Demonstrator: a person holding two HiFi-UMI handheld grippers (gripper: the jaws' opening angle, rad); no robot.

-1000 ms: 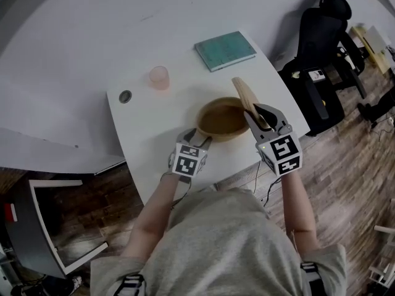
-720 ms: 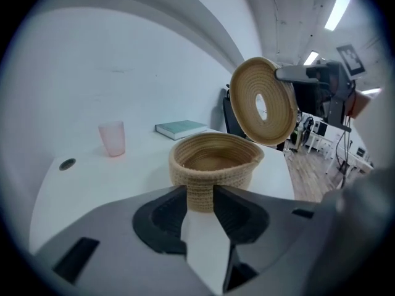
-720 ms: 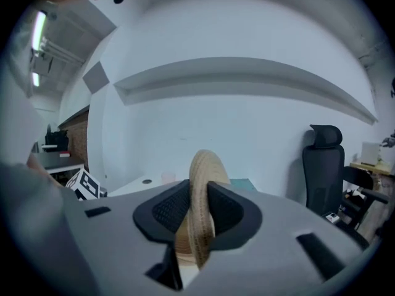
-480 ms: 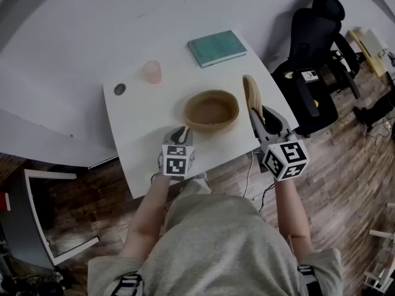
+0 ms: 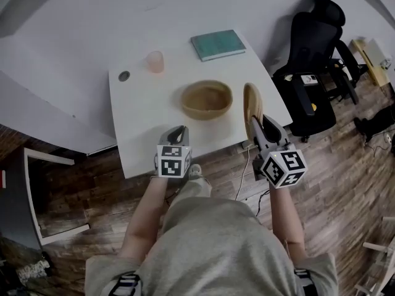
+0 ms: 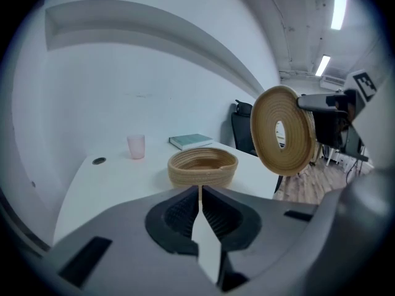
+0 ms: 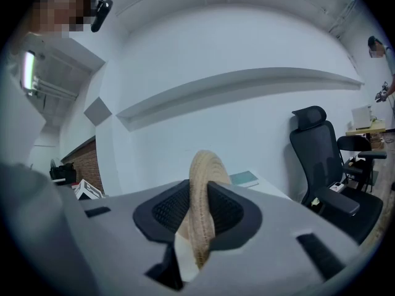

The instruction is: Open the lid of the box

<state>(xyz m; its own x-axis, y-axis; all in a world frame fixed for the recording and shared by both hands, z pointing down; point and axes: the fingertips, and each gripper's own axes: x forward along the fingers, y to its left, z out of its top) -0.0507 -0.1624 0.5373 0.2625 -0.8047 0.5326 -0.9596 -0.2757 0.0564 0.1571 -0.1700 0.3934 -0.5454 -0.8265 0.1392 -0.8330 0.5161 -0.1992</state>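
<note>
Grey top on the person fills the near edge of the head view, both forearms reaching out. Left gripper sits at the near edge of the white table, pointing at the box. Its jaws have just been closing and now meet pad to pad with nothing between them. It stands apart from the box.

Right gripper is at the table's near right corner, clenched on the woven lid. Lid held on edge, upright, pinched at its rim, off the box and to its right. A hole shows at its centre in the left gripper view.

Box: round woven basket, uncovered, standing mid-table.

Farther back, a pink cup, with a round grommet to its left. Teal book lies flat at the far right corner. Black office chair stands on the wood floor beyond the table's right side.
</note>
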